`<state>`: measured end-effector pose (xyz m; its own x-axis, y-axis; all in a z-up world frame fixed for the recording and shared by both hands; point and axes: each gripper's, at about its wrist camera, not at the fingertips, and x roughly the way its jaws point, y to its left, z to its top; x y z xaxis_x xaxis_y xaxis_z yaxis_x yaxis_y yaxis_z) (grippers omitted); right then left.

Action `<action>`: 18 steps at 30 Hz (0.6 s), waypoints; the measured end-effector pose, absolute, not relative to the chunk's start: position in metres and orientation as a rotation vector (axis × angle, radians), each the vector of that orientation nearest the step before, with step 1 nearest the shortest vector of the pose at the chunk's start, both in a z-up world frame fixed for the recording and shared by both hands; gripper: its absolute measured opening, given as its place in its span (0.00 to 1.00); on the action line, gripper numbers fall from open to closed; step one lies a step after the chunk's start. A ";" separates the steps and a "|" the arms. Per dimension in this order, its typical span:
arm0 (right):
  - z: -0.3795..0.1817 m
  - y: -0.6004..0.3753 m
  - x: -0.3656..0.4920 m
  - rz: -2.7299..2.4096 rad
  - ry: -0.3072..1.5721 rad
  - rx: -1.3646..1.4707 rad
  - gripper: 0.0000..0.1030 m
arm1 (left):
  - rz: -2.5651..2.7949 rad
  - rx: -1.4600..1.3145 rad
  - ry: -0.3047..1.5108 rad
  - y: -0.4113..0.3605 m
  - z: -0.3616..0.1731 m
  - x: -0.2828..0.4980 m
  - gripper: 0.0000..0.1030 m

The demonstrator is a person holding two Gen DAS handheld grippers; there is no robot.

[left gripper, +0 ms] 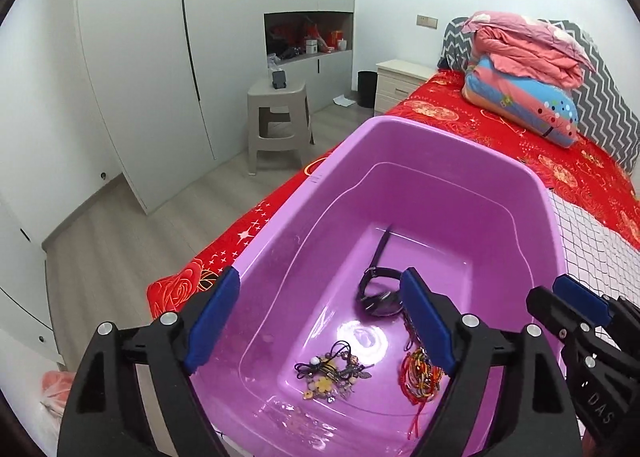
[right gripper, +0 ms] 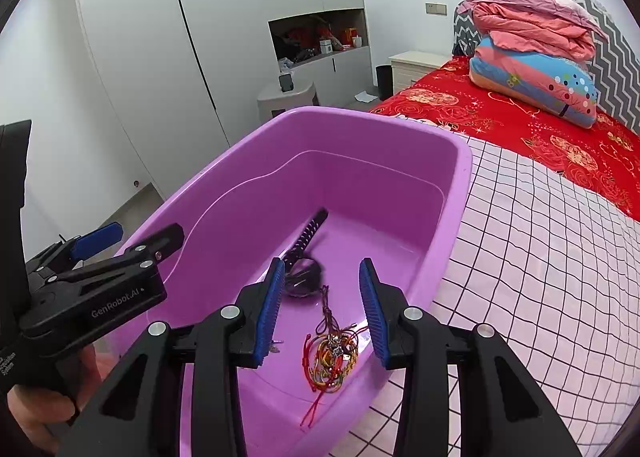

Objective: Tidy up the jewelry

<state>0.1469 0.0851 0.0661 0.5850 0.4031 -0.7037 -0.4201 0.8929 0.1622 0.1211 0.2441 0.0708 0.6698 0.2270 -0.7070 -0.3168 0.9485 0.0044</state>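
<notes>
Left wrist view had the left hand-held gripper (left gripper: 318,319) released, jaws wide, nothing between the pads, hovering over the purple tub (left gripper: 404,137). Tub sat on the bed (left gripper: 568,169), partly on a checked sheet (right gripper: 540,241). Three jewelry items lay on the tub floor: a black watch (left gripper: 378,295) at centre, a beaded charm bracelet (left gripper: 332,375) toward 7 o'clock of it, and a red-and-gold string bracelet (left gripper: 418,379) toward 5 o'clock, partly behind the right-side pad.

Right wrist view had the right hand-held gripper (right gripper: 323,311) part open, empty, with the string bracelet (right gripper: 332,357) lying on the tub floor framed between and below its pads, untouched. Looked like both pieces were already dropped in.

Step in hand, my read: clear out of the tub.
- Keep both jaws apart while rising, so no loose cord gets pinched.
- Lift straight up; the red tail thread trails toward 6 o'clock and could snag a pad.
- Watch spacing: the two grippers sat near each other at the tub's near rim, so retreat one at a time.

View differences:
- Right view showed the watch strap's perforations and the person's hand (right gripper: 36,413) on the left unit; left view didn't.
- Left view showed the charm bracelet in full; right view hid nearly all of it behind a finger.
</notes>
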 end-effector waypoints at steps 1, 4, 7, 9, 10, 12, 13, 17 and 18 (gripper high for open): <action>0.067 0.084 0.144 0.481 0.813 -0.022 0.36 | 0.306 -0.122 0.778 0.242 0.072 0.119 0.79; 0.071 0.080 0.138 0.482 0.808 -0.019 0.37 | 0.306 -0.124 0.774 0.238 0.076 0.115 0.80; 0.074 0.075 0.136 0.479 0.802 -0.011 0.39 | 0.305 -0.131 0.774 0.236 0.080 0.110 0.83; 0.076 0.072 0.132 0.477 0.799 -0.009 0.39 | 0.306 -0.133 0.774 0.234 0.081 0.109 0.84; 0.077 0.070 0.130 0.477 0.798 -0.008 0.40 | 0.307 -0.134 0.775 0.233 0.082 0.107 0.85; 0.079 0.067 0.127 0.474 0.796 -0.004 0.41 | 0.307 -0.139 0.777 0.234 0.082 0.103 0.85; 0.079 0.066 0.125 0.473 0.795 -0.003 0.43 | 0.306 -0.143 0.778 0.233 0.083 0.102 0.86; 0.083 0.061 0.117 0.468 0.788 0.001 0.44 | 0.312 -0.147 0.775 0.227 0.087 0.095 0.88; 0.083 0.059 0.115 0.467 0.788 0.004 0.45 | 0.315 -0.145 0.773 0.225 0.088 0.093 0.89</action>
